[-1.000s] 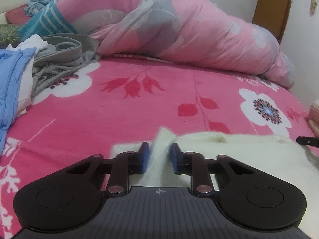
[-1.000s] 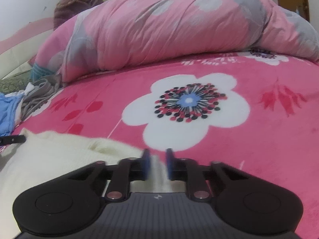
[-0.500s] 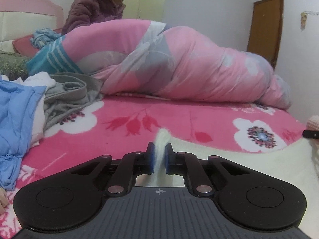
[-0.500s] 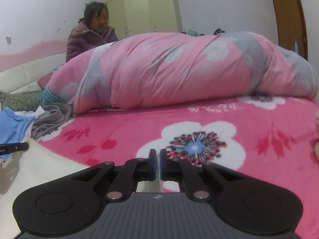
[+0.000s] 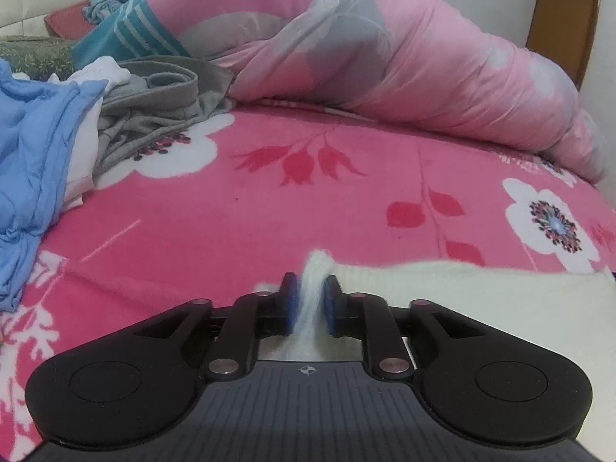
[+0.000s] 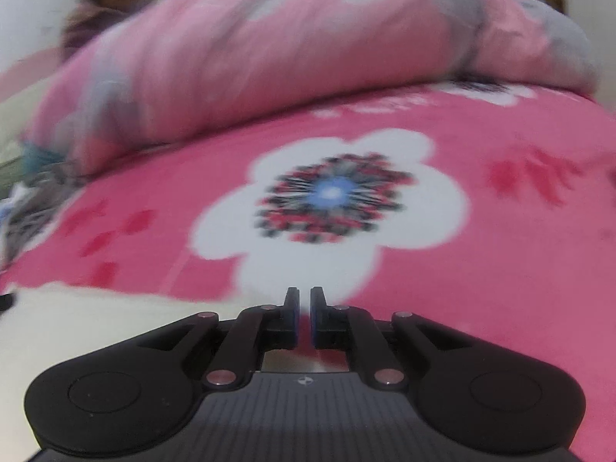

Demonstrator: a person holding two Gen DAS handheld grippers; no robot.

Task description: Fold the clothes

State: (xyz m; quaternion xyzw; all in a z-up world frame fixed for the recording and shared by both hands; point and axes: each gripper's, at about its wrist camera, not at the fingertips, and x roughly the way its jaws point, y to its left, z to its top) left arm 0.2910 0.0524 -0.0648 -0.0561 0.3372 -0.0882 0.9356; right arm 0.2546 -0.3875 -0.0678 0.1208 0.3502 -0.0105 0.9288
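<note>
The cream garment [image 5: 481, 300] lies low on the pink floral bedspread [image 5: 308, 208], its long edge running sideways between the tools. The left gripper [image 5: 310, 304] pinches its corner. The right gripper [image 6: 304, 317] is nearly closed; any cloth between its fingers can't be made out.

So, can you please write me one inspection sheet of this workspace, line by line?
Surface: pink flowered blanket over the bed.
Job's things: cream garment lying on the blanket.
Clutter: blue cloth, grey clothes, rolled pink quilt.
Grippers: left tool pinching a tuft of the cream garment; right tool nearly closed, grip unclear.
Cables: nothing seen.
Surroundings: wooden door; blurred person behind the quilt.
</note>
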